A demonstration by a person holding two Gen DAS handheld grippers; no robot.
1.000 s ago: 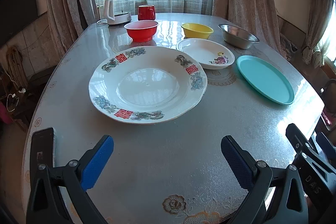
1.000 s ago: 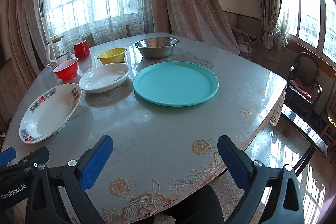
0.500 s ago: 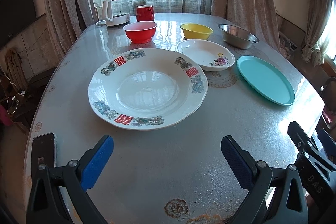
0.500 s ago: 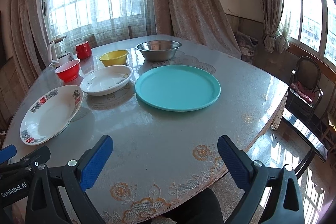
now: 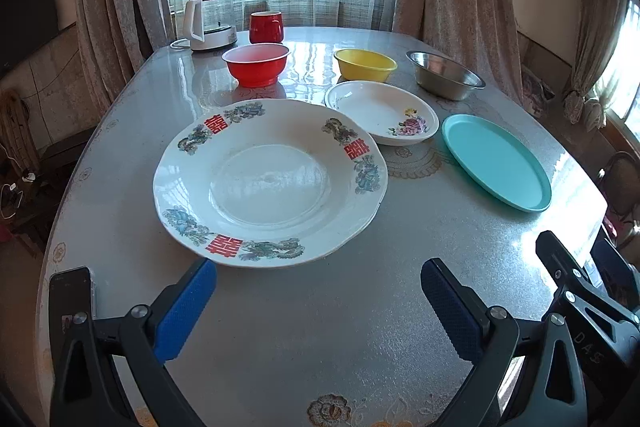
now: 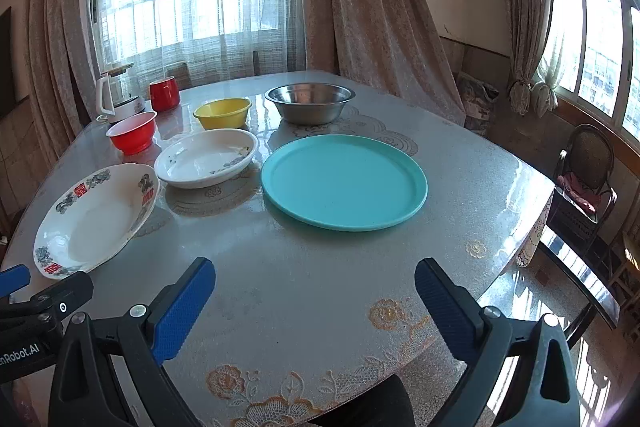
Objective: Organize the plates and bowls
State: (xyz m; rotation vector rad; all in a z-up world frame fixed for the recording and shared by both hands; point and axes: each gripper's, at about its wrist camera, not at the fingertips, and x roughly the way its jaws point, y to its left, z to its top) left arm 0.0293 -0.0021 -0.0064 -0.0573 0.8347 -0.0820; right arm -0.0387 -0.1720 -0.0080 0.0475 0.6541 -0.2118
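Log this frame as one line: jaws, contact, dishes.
left gripper: open, empty | right gripper: open, empty | contact: none | large white plate, teal plate: unstacked

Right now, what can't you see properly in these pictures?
- Kettle, both views: too far and backlit by the window to tell if it holds water.
- Red cup, both views: its inside faces away.
- Dark flat thing, left view: the left tool covers its lower part.
- Chair, right view: the table hides part.

Phone point(image 5: 70, 297) partly hidden; chair point(image 6: 588, 171) edge-cut
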